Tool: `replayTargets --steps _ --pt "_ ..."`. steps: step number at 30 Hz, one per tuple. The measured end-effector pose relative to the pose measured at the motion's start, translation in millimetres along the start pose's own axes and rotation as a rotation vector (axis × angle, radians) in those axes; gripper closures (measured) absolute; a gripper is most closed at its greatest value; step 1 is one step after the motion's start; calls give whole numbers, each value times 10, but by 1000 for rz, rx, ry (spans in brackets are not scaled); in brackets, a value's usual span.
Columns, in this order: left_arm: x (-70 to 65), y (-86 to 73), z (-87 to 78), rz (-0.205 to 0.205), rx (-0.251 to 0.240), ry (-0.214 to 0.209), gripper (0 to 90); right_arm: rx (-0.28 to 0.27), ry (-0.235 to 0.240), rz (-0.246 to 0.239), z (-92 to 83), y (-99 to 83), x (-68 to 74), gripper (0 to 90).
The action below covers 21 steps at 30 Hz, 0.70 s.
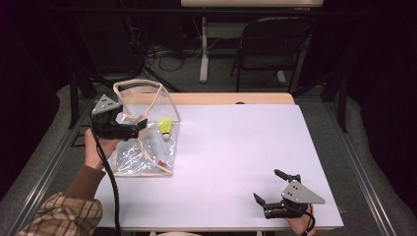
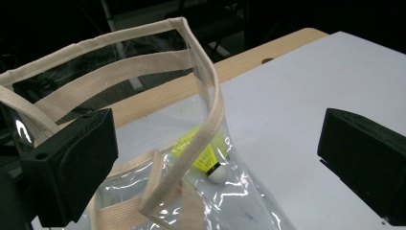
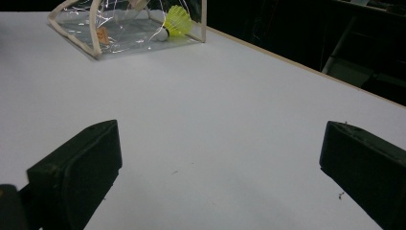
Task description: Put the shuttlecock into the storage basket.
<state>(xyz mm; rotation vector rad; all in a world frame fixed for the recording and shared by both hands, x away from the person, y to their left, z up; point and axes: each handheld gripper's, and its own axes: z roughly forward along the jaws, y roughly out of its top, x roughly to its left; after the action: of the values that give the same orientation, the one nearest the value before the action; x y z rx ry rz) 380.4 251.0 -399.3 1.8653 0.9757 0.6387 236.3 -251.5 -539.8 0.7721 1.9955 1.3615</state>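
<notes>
Yellow shuttlecock [image 1: 165, 127] lying flat, cork toward person

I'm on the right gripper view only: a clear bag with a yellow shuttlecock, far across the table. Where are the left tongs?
Observer: The left tongs are over the bag's left side, with a hand under them. They are open and grip nothing.
Operator: How is the bag's mouth?
Observer: Its trimmed rim stands raised and open at the far end. A strap droops across the front.
Operator: And where do my own tongs sit?
Observer: The right tongs are open, low over the table's near right corner, far from the bag.
</notes>
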Motion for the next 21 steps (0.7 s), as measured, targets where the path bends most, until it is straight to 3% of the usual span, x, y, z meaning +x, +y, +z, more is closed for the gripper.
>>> replayTargets --steps 21 --pt "-349 -384 -304 56 -81 -42 0 7 4 -3 0 0 7 1"
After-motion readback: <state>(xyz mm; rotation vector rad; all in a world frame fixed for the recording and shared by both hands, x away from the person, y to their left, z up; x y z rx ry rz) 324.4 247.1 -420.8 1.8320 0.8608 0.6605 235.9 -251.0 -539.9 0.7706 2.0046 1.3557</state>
